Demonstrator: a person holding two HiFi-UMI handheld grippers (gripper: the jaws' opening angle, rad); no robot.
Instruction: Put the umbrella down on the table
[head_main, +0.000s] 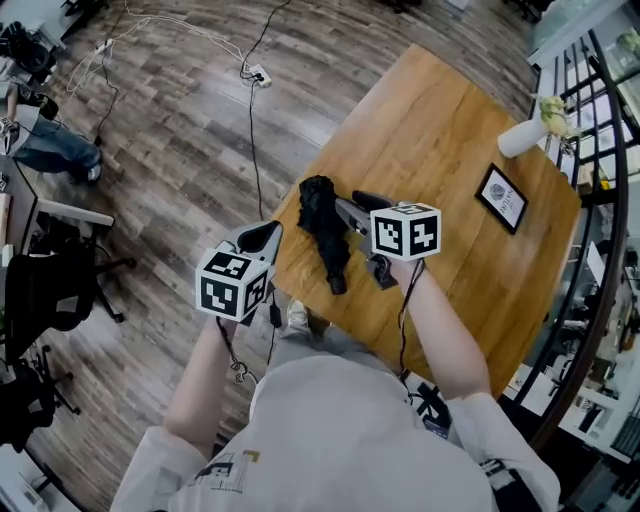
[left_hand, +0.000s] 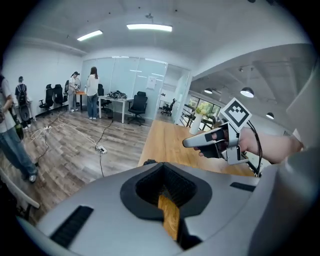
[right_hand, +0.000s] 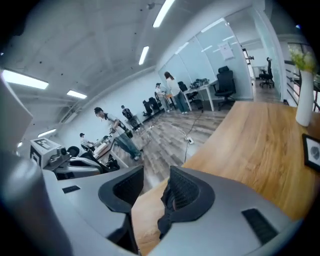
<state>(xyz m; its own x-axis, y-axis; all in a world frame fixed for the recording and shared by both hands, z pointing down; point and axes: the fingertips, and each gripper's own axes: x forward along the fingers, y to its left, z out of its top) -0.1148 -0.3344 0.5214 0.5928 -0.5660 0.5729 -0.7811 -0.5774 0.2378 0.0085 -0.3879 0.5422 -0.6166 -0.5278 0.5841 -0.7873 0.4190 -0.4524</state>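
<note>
Umbrella: A folded black umbrella (head_main: 322, 225) lies flat on the wooden counter (head_main: 450, 110), near the left corner closest to the person, with its handle end pointing toward the near edge.
Right gripper: The right gripper (head_main: 347, 207) sits low beside the umbrella. Its jaws are spread and released, with bare wood showing between them. A fold of the black canopy brushes the inner pad of one jaw, but nothing is gripped.
Left gripper: The left gripper (head_main: 262, 237) hangs off the counter's near left edge, above the floor. Its jaws are drawn almost together and hold nothing, leaving only a sliver of counter visible between the pads.
Task status: The umbrella rests on the wood unsupported, so the set-down appears complete.
Handling: The umbrella looks light. Its fabric is soft and loose, likely to bunch and slide over the ribs. The stiff core and handle would probably give the surest hold, since a grip on cloth alone could slip.
Elsewhere: A white vase (head_main: 522, 134) with flowers and a small framed picture (head_main: 502, 197) stand toward the far right edge, well apart from the umbrella.
</note>
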